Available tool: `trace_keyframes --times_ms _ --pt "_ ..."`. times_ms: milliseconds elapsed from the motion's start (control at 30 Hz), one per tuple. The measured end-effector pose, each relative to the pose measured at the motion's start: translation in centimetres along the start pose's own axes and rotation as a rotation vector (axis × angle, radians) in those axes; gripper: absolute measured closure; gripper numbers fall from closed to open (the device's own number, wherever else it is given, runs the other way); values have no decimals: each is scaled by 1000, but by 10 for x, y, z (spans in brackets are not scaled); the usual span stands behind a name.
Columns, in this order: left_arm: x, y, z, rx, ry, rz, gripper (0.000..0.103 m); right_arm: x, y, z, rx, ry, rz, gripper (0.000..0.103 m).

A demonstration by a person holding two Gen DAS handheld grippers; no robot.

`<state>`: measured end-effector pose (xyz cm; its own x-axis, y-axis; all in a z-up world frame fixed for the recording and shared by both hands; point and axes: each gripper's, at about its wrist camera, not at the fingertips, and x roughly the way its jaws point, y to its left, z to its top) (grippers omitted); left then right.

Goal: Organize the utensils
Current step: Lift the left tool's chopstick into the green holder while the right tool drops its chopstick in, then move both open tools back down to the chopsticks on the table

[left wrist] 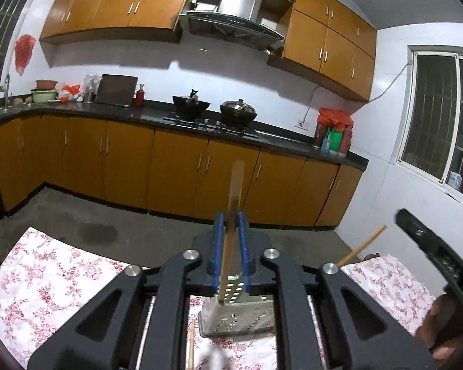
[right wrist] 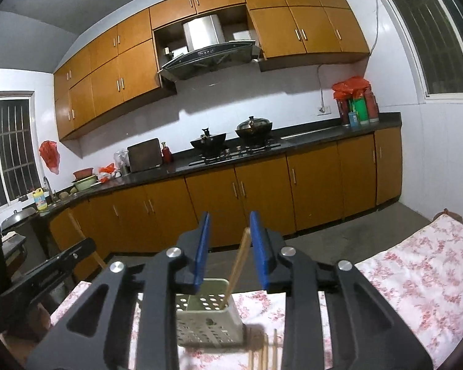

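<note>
while the left gripper (left wrist: pixel 231 231) hangs over the perforated holder (left wrist: pixel 240 311) on the floral cloth (left wrist: pixel 46 274), its jaws stand narrowly apart around a chopstick (left wrist: pixel 231 215) whose tip is in the holder. from the right wrist, the right gripper (right wrist: pixel 230 243) has spread jaws, another chopstick (right wrist: pixel 238 265) leaning loose between them, its foot in the holder (right wrist: pixel 210 323).

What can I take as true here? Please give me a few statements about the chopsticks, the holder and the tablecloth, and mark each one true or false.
1. A chopstick stands inside the perforated holder. True.
2. The cloth is plain blue. False: it is white with pink flowers.
3. The jaws of the right gripper stand apart. True.
4. No chopsticks remain outside the holder. False: loose chopsticks lie on the cloth beside it.
5. The holder lies tipped on its side. False: it stands upright.
</note>
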<state>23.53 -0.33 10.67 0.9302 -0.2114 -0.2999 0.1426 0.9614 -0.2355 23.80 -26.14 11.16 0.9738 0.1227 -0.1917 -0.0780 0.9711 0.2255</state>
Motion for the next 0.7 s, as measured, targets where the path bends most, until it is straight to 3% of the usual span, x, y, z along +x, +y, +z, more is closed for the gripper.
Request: trace_keyframes --times_ms 67,200,333,500,567,600,700 --pt "-3 0 2 -7 -9 4 72 -13 -7 4 14 -3 -11 71" --pt "-15 2 5 -12 -30 9 68 -35 -22 8 38 9 -51 70" --pt "-34 10 6 -37 -51 3 67 -45 -41 -6 48 94 -117 70" --pt "-62 29 -3 -95 -60 26 65 -32 -61 -63 34 320 -166 70" --pt "-68 35 -14 -99 -42 56 62 -25 -62 -91 26 413 -157 78" --pt "-70 40 -24 -93 -16 88 61 -20 -63 -108 23 471 -140 83" --pt "-66 51 -54 -63 79 175 61 -12 -57 -153 4 598 -100 86"
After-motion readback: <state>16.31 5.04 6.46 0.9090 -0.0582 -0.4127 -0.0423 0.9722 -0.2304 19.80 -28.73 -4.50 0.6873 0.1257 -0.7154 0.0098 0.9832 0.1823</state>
